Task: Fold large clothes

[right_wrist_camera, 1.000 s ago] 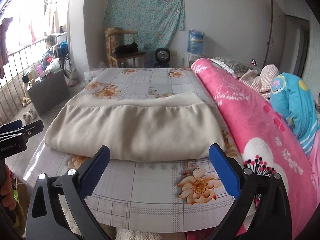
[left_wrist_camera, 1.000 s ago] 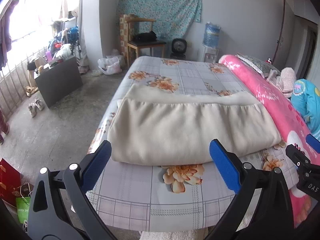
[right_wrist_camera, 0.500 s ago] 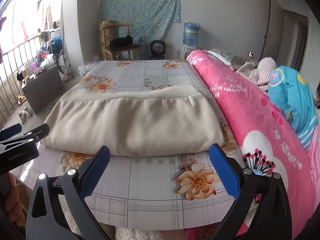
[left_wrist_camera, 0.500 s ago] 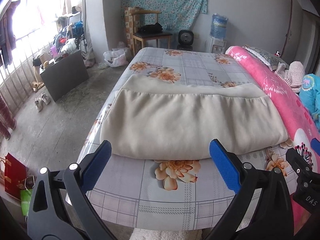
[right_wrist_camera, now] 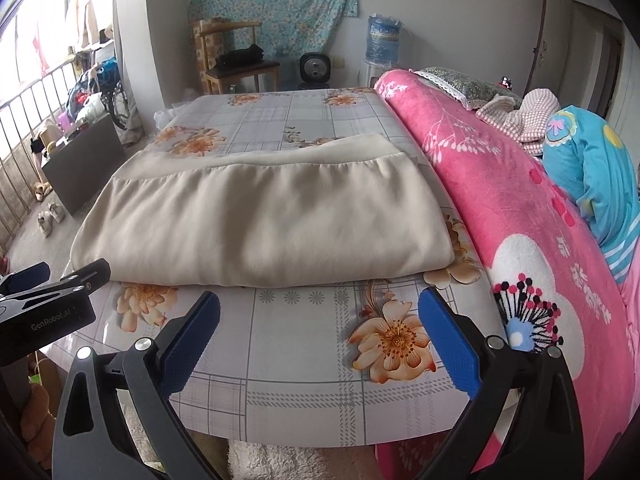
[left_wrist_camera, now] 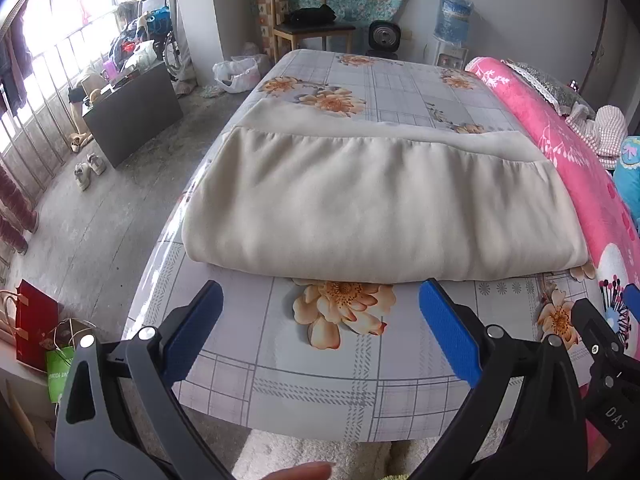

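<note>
Bed [left_wrist_camera: 360, 364] covered with grey checked sheet with orange flowers. Folded cream cloth [left_wrist_camera: 376, 208] lies flat across middle of it. Pink fluffy blanket [right_wrist_camera: 520, 216] lies along right side, touching cloth's edge.

Bare floral bed sheet [left_wrist_camera: 320, 364] before folded cream garment [left_wrist_camera: 376, 208], pink blanket [right_wrist_camera: 500, 200] walling the right, open floor [left_wrist_camera: 100, 208] left

Folded garment [left_wrist_camera: 372, 208] on the bed [left_wrist_camera: 320, 376], blanket [right_wrist_camera: 520, 216] along its right, chair [left_wrist_camera: 308, 28] behind.
</note>
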`<state>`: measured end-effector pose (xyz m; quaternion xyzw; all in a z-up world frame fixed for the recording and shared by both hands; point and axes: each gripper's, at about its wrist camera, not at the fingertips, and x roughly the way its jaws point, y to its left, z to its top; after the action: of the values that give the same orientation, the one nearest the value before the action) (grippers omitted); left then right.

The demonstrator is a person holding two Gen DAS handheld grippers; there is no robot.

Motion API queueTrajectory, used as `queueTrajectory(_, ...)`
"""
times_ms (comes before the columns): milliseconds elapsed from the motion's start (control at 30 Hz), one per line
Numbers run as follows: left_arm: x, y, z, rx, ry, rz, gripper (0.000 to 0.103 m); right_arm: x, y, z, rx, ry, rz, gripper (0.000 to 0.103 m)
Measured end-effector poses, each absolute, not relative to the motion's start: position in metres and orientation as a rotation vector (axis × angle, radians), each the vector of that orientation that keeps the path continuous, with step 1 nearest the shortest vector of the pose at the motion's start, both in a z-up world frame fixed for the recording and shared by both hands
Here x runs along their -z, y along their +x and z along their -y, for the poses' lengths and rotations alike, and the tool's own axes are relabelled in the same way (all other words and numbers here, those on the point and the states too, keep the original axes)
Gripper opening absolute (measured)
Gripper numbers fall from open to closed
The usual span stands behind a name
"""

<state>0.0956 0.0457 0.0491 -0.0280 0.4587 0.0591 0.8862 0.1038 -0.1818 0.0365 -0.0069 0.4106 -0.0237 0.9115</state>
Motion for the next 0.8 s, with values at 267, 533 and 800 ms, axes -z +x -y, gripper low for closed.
queueTrajectory(267,-0.046,0.098,-0.042,-0.122,-0.047,-0.969,0.095,-0.028,0.112,0.18,0.037,-0.018,-0.894,0.097)
queueTrajectory(533,-0.041,0.102,-0.044,-0.116,-0.051,-0.988,0.095,-0.026,0.118,0.176,0.031,-0.02,-0.914,0.097)
queueTrajectory(800,-0.039,0.103,-0.044,-0.118,-0.049,-0.987,0.095,-0.025,0.118,0.173,0.035,-0.025,-0.917,0.097)
